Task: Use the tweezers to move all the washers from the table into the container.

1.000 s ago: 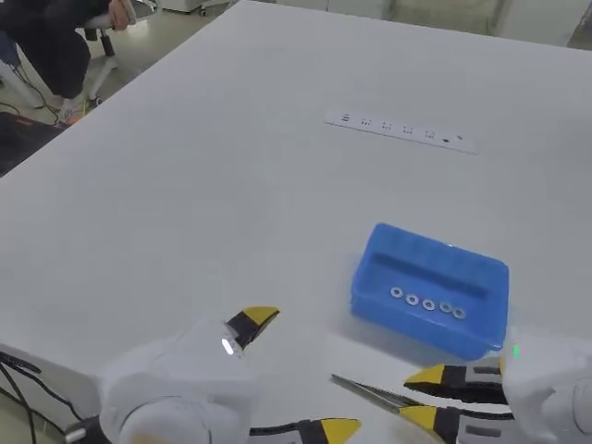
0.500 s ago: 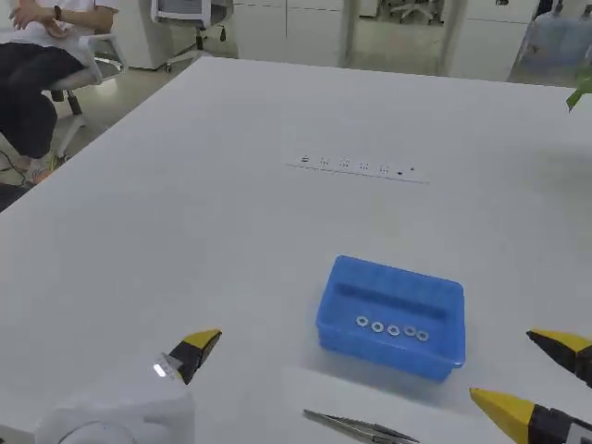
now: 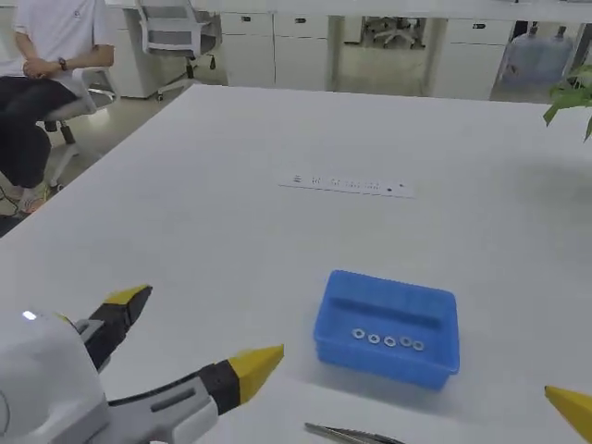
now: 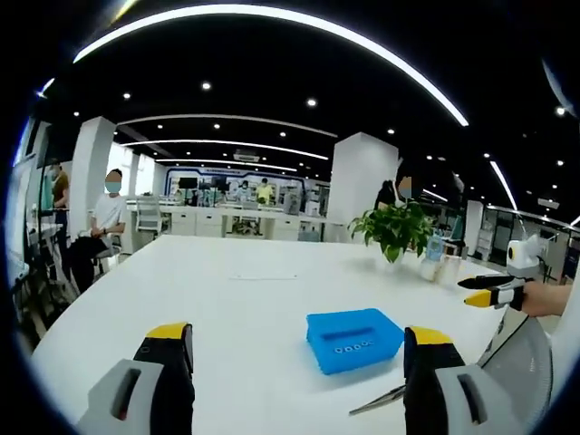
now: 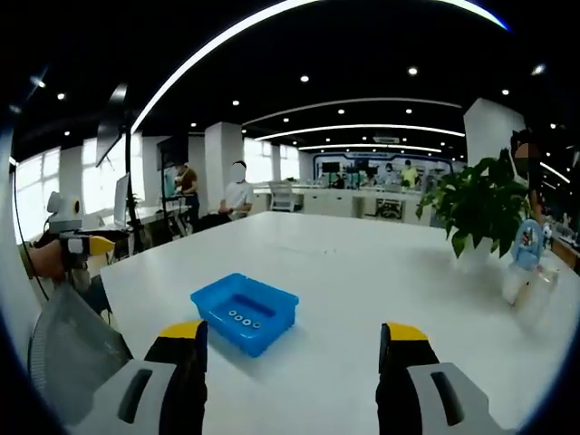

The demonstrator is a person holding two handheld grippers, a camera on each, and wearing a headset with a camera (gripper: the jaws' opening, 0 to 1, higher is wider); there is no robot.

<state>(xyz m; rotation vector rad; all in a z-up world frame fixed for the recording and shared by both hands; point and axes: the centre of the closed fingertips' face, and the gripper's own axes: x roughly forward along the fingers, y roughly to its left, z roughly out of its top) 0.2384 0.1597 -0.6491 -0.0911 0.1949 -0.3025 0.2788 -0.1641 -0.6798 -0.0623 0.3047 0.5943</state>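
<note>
White table (image 3: pixel 213 213), open office behind. Your blue plastic container (image 3: pixel 379 363) sits near the front edge, with five small silver ring washers (image 3: pixel 388 340) in a row on its floor. Slim metal tweezers (image 3: pixel 356 433) lie flat just in front of it. Left gripper (image 3: pixel 199 326) jaws wide apart, right gripper (image 5: pixel 294 331) jaws apart too.

Washers (image 3: pixel 388 340) in the container (image 3: pixel 381 359), tweezers (image 3: pixel 347 433) on the table (image 3: pixel 231 222) just before it.
</note>
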